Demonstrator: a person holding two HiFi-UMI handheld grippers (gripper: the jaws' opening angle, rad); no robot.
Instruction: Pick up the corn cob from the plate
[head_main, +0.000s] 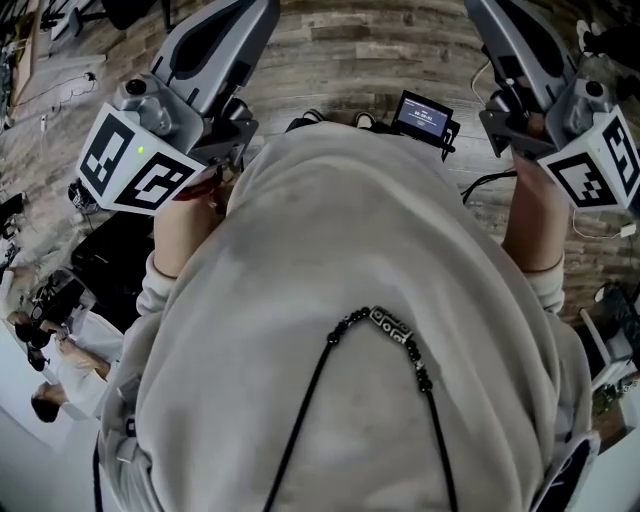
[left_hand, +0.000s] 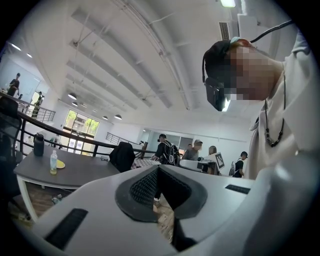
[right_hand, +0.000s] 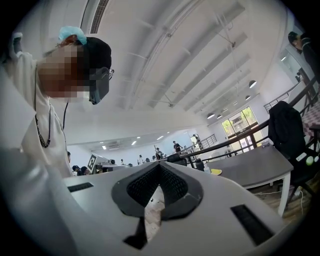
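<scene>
Around you, hall: white ceiling (left_hand: 125, 60) with long beams, and people standing at the far wall.
Wooden floor (head_main: 350, 60): it shows past your shoulders in the head view.
Sweatshirt (head_main: 330, 300): your pale top fills most of the head view, with a dark beaded cord (head_main: 385, 325) hanging down it.
Dark table (left_hand: 75, 172): it stands well apart from you, by a black railing.
Left gripper (left_hand: 158, 169): you hold it raised just beside your chest and tilted up toward the ceiling. Its ribbed pads meet at the tip, with nothing between them.
Right gripper (right_hand: 159, 165): raised the same way on your other side. Its pads are also together at the tip, with nothing held.
Marker cubes: one sits above your left hand (head_main: 185, 225), the other above your right hand (head_main: 535, 215).
Bottle (left_hand: 53, 162): upright on the dark table.
Yellow flat thing (left_hand: 60, 164): it lies just beside the bottle, too small to tell what it is.
Corn cob: no view shows it clearly enough to place it.
</scene>
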